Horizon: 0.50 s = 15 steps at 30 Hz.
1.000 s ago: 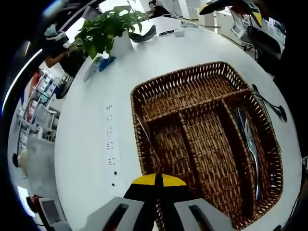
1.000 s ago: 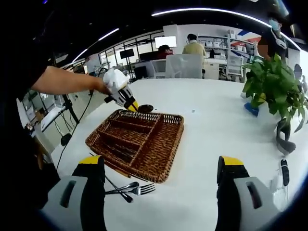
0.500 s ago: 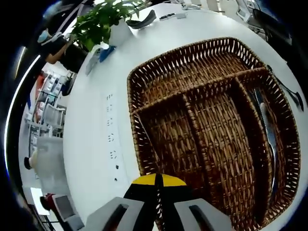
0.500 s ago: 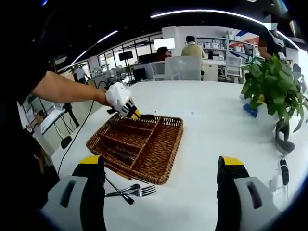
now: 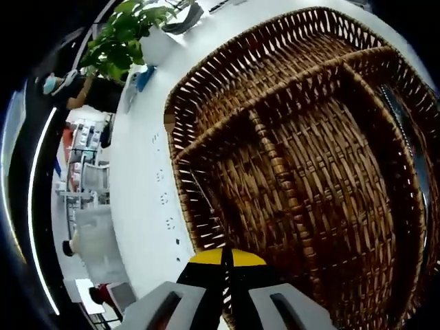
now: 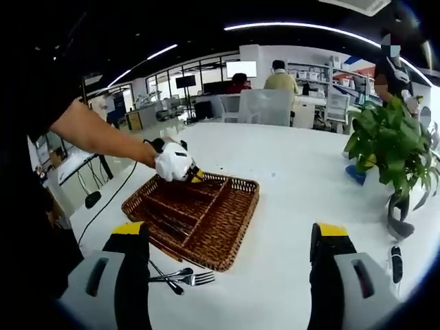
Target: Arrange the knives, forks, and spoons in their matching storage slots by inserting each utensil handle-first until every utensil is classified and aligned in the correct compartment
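Wicker, tightly woven and brown, the divided basket (image 5: 323, 158) on the white counter (image 6: 309, 185) looms nearer than a second ago, the left tool (image 5: 225, 271) now dipping jaws-together over its 7 o'clock compartment, slim metal held between them, the right tool (image 6: 230, 275) wide apart, cutlery (image 6: 180, 277) beside the basket.

The left gripper view looks steeply down, close over the wicker tray (image 5: 302, 172). The right gripper view faces level across the white table (image 6: 309, 179) from farther back, sharing that tray.
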Each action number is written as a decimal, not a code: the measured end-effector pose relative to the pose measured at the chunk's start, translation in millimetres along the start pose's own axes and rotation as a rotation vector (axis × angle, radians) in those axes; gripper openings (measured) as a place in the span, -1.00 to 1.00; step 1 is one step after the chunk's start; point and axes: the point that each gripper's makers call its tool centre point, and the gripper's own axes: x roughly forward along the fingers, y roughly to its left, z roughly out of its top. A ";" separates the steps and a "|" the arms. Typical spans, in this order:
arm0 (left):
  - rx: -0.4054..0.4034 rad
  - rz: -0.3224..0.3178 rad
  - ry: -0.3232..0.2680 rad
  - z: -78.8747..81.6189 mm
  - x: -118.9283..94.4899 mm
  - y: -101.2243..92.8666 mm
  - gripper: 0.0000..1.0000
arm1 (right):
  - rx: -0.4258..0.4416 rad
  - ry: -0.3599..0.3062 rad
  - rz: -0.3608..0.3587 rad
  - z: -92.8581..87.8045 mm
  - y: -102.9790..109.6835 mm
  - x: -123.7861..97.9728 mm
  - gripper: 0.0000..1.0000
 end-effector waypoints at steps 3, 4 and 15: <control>0.017 0.000 0.027 2.3 5.0 -6.0 -1.00 | -0.004 -0.002 -0.011 0.6 -3.9 -0.3 0.99; 0.016 0.008 0.030 2.4 4.9 -4.0 -1.00 | 0.000 -0.004 -0.012 0.7 -4.1 -0.5 0.99; 0.025 -0.007 -0.017 6.8 8.1 -11.7 -0.98 | -0.025 0.009 -0.015 -0.1 -11.8 -4.2 0.99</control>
